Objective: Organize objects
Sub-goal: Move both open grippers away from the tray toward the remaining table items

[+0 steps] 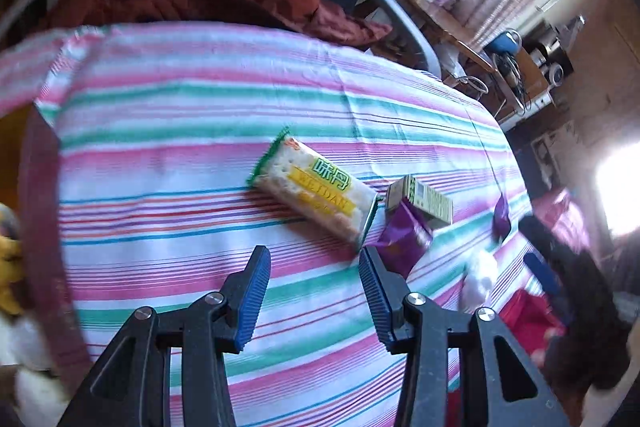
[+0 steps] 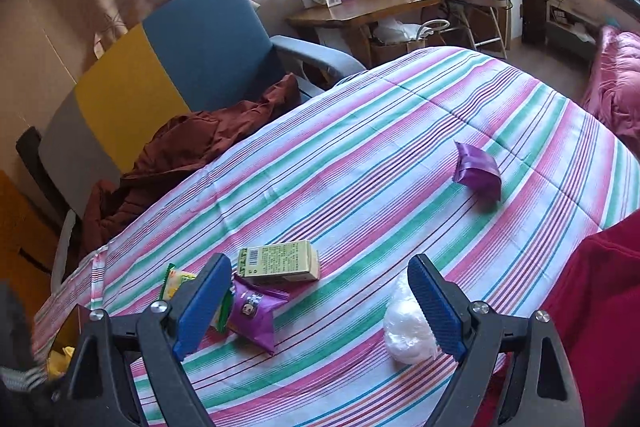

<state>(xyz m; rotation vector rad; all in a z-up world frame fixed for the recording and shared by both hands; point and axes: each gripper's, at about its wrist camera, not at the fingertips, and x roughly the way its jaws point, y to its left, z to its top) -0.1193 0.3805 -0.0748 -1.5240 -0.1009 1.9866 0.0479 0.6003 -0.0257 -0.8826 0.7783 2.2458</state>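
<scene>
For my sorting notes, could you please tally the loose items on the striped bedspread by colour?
Purple packets: 2
Green-and-yellow cracker pack: 1
Pale green box: 1
White plastic-wrapped bundle: 1
Total: 5

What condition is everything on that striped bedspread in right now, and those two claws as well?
Cracker pack: sealed, lying flat.
Small green box: closed, on its side.
Near purple packet: sealed, leaning against the box.
Far purple packet: lying alone.
White plastic bag: crumpled beside the right claw's fingers.
Left claw: open, empty.
Right claw: wide open, empty.
</scene>
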